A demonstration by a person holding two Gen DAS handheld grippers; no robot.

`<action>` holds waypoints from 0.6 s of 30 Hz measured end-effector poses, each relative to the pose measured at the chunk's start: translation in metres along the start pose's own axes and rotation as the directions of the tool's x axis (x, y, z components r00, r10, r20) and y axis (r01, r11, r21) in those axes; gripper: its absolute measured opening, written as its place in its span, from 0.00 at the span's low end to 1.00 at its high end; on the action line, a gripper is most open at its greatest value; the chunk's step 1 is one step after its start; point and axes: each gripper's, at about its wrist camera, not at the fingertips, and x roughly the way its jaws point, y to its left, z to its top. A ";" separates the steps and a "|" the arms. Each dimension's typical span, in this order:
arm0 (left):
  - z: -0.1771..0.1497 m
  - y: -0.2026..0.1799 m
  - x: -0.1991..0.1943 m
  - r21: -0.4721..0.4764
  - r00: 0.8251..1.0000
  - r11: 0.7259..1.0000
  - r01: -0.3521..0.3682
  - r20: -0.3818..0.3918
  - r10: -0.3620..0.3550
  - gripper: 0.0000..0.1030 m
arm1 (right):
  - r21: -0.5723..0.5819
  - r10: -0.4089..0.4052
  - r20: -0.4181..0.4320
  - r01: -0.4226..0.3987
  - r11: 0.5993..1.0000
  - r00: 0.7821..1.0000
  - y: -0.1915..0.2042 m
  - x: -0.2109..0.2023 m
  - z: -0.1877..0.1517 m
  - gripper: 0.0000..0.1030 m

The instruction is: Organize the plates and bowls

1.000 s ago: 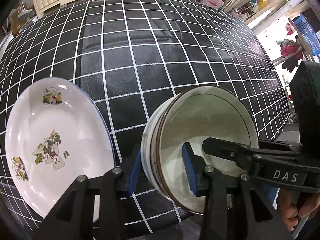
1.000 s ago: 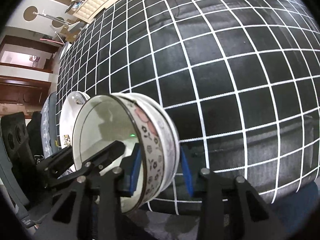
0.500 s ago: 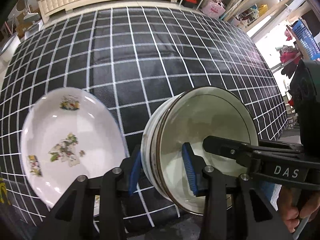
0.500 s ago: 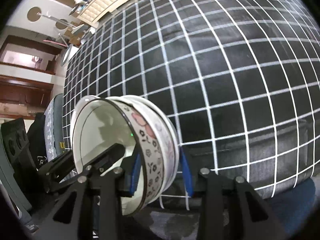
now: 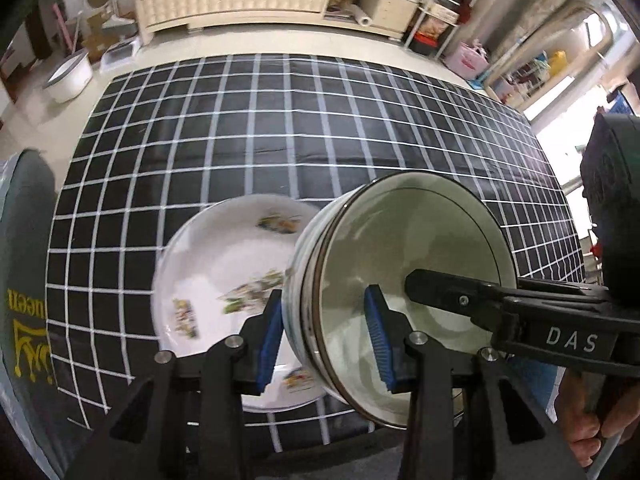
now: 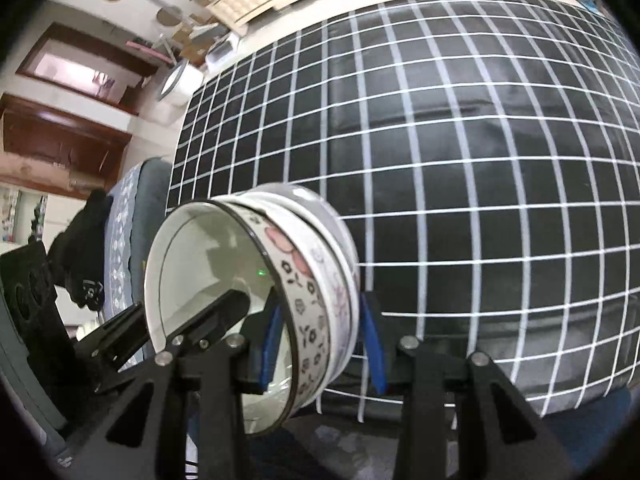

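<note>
Left gripper (image 5: pixel 326 338) and right gripper (image 6: pixel 322 340) both clamp opposite rims of the nested floral ceramic bowls (image 6: pixel 316 280), sharing load; white printed plate (image 5: pixel 208 276) lies at 9 o'clock, likely the drop spot.

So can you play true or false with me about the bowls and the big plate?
1. Both grippers clamp the same stack of bowls. True: the left gripper pinches one side of the rim and the right gripper pinches the opposite side.
2. The white plate with little pictures is plain, with nothing printed on it. False: it has small coloured pictures.
3. The tablecloth is black with white grid lines. True.
4. The bowl stack sits flat on the table. False: it is held in the air and tilted on its side.
5. The outside of the front bowl has a flower pattern. True.
</note>
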 end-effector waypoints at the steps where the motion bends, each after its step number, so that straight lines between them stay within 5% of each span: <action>1: -0.001 0.006 0.000 -0.011 1.000 1.000 -0.004 -0.003 0.004 0.38 | -0.010 0.001 -0.012 -0.001 1.000 1.000 0.005 0.006 0.000 0.40; 18: -0.016 0.060 0.023 -0.131 0.998 0.991 -0.011 -0.058 0.003 0.37 | -0.052 -0.036 -0.101 0.031 0.998 0.994 0.026 0.051 0.007 0.40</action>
